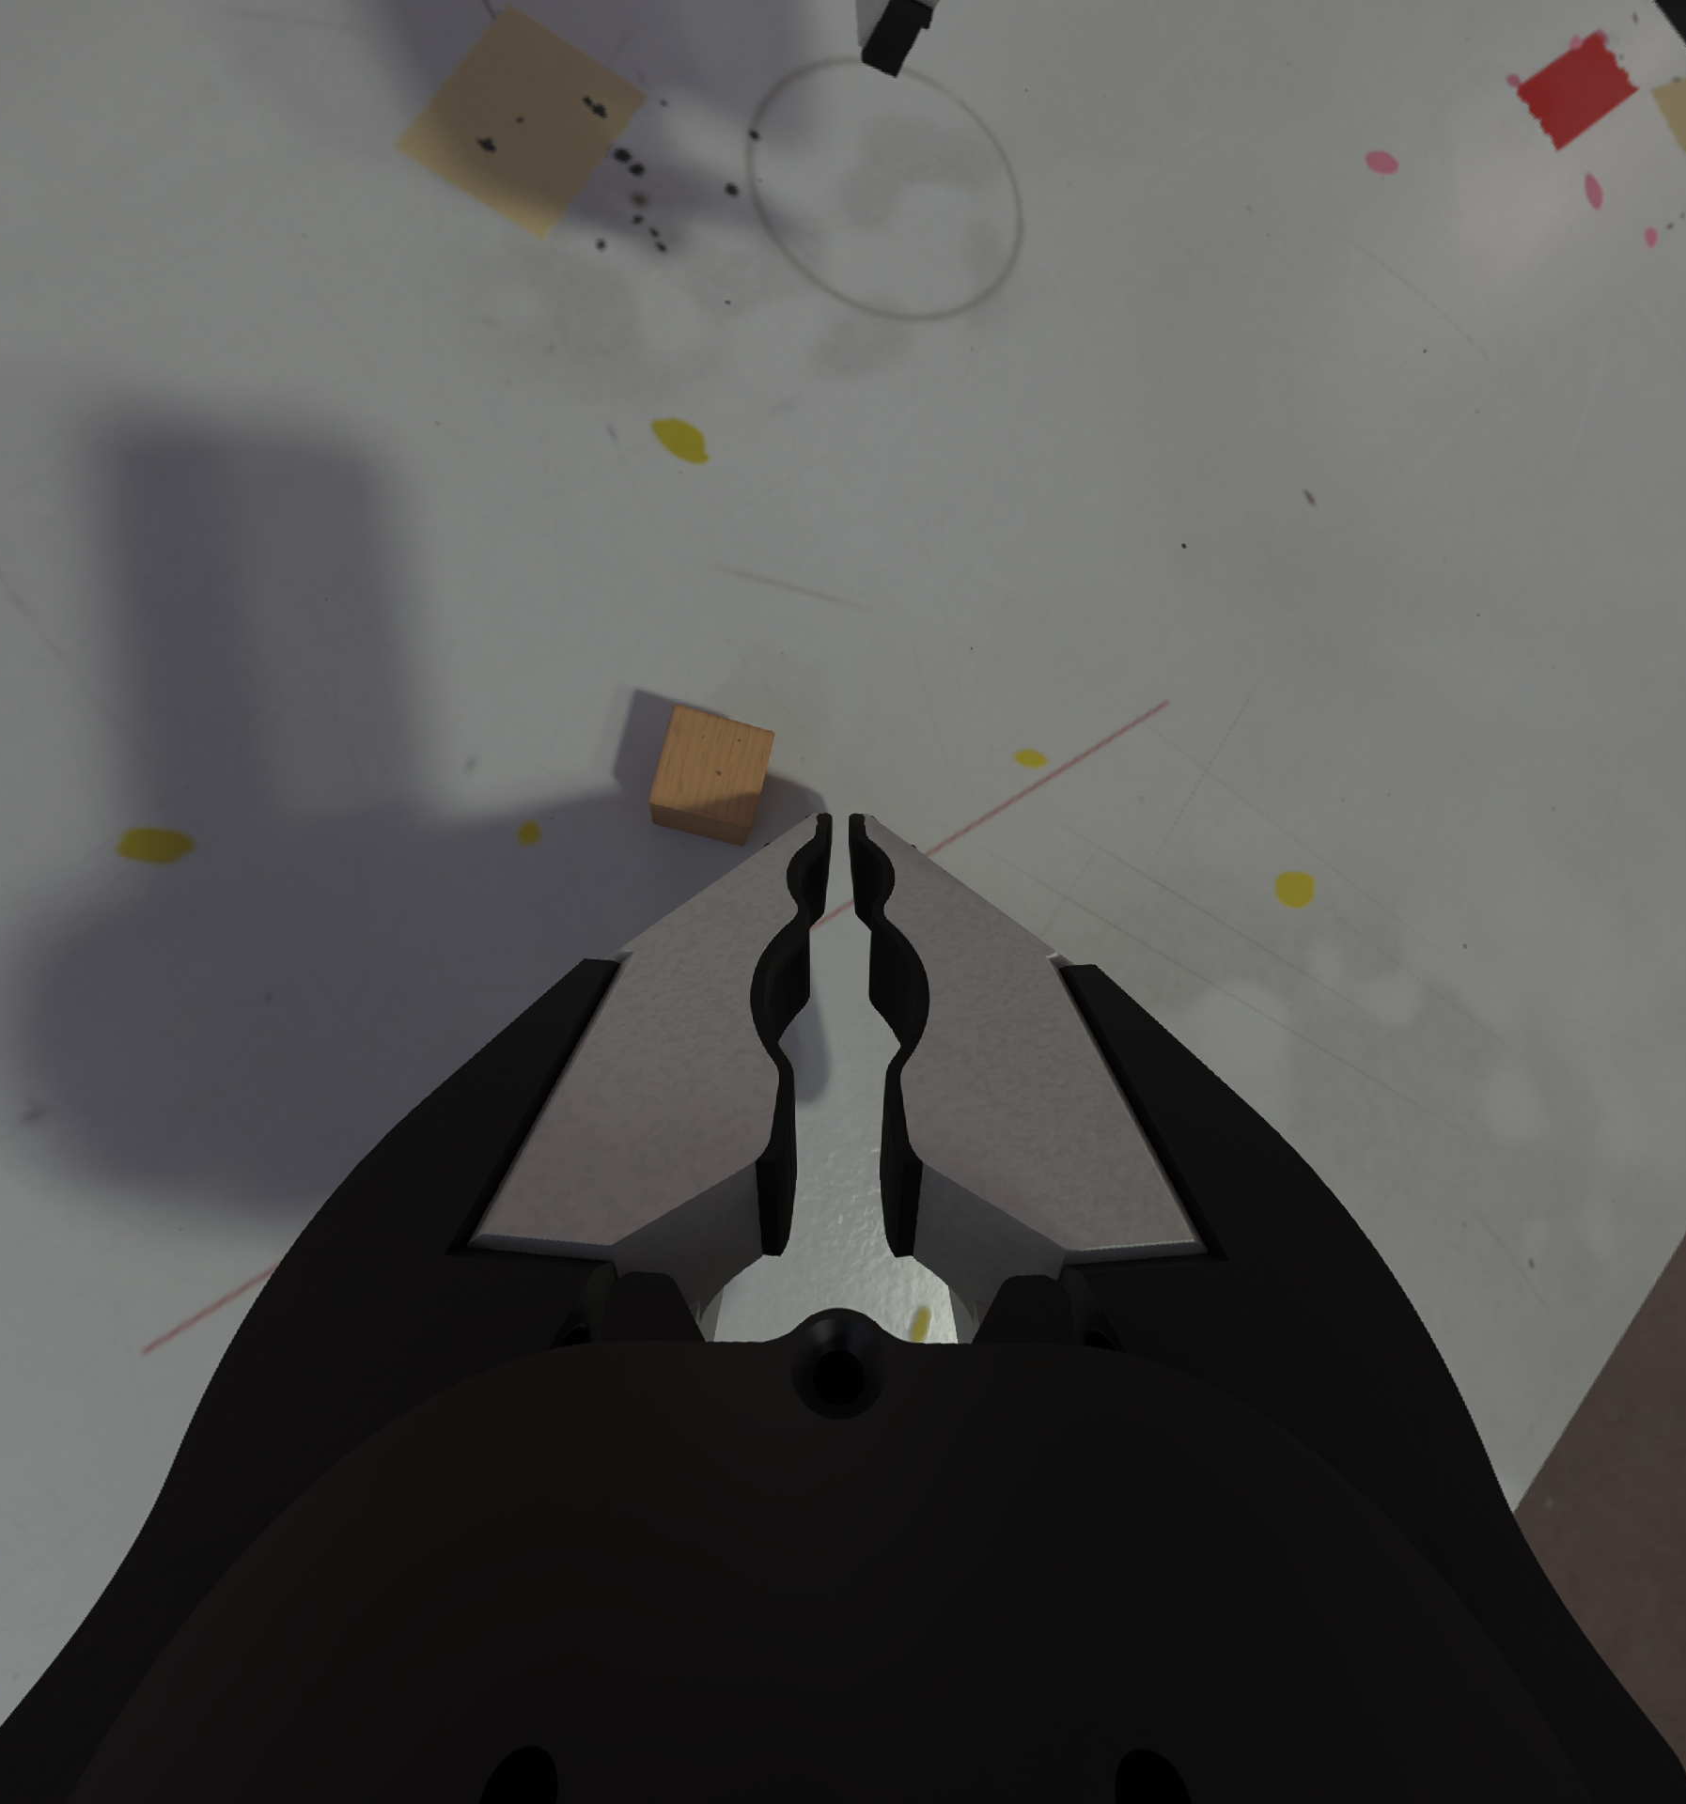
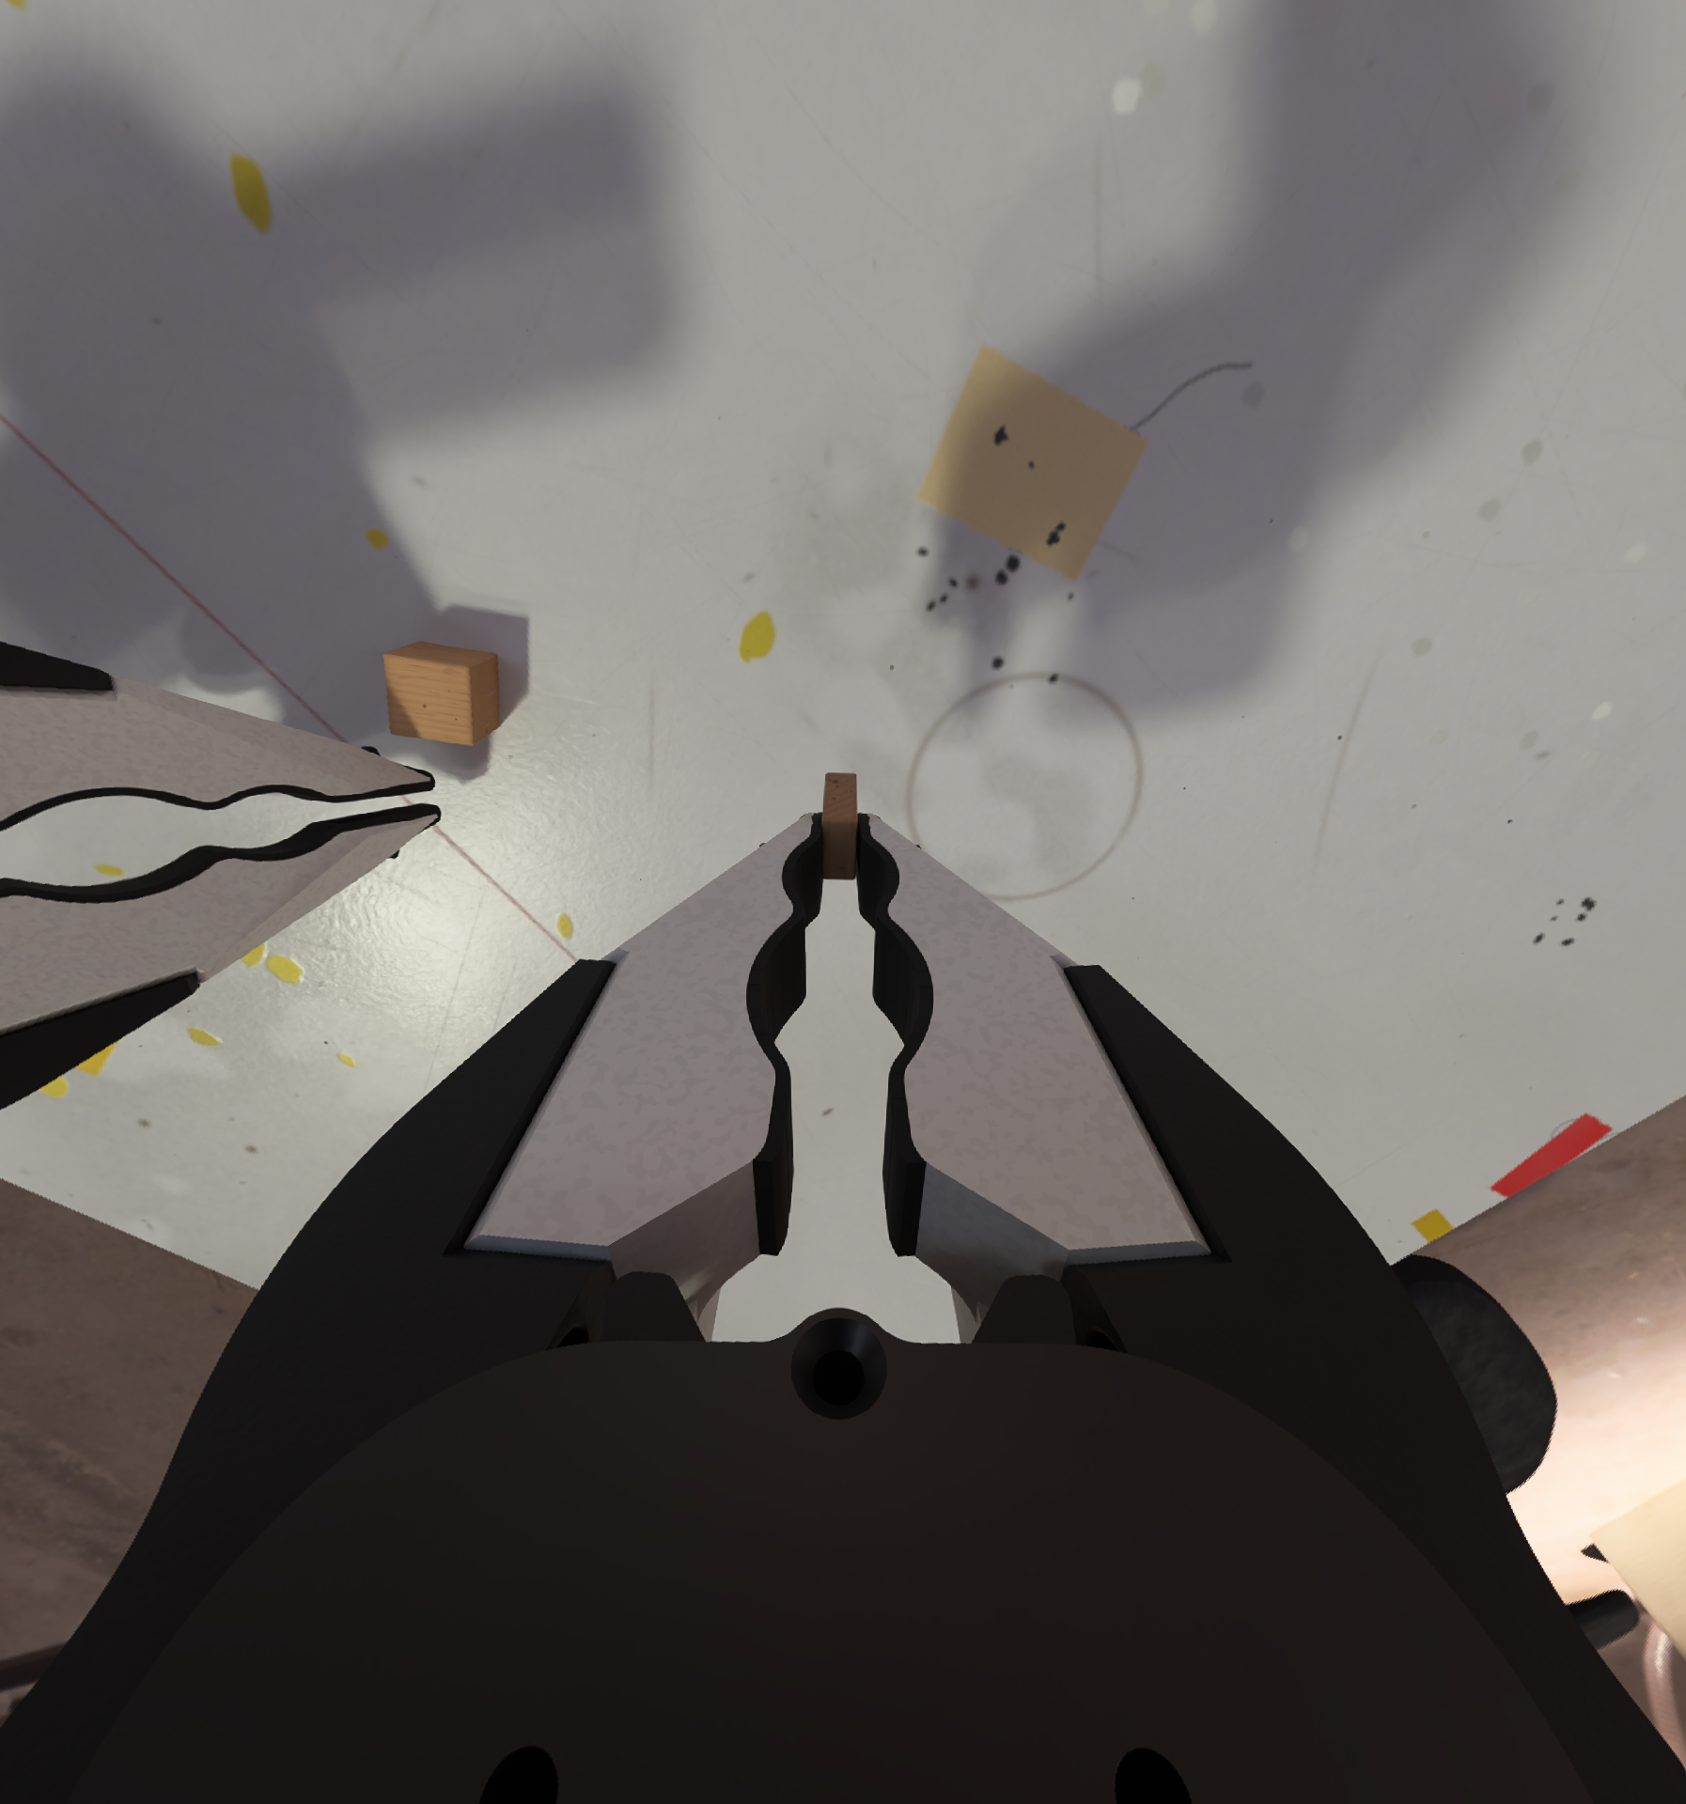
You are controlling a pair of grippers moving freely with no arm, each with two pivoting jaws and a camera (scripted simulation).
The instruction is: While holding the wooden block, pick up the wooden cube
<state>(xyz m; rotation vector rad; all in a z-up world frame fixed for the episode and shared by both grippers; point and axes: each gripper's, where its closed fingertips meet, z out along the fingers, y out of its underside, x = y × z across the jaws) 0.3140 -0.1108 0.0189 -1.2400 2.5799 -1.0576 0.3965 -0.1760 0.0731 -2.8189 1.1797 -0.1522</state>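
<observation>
Right gripper (image 2: 839, 830) is clamping the wooden block (image 2: 840, 825) between its fingertips, the block's long axis running forward past the tips. Left gripper (image 1: 839, 830), jaws nearly closed on nothing, is pointing down beside the wooden cube (image 1: 712, 773), which is sitting flat on the paint-spattered table (image 1: 1308, 586).

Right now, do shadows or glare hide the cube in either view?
Left wrist view: the cube sits lit at a big shadow's edge, clearly outlined. Right wrist view: the cube casts its own shadow; a shiny patch on the table lies nearer, not over it.
</observation>
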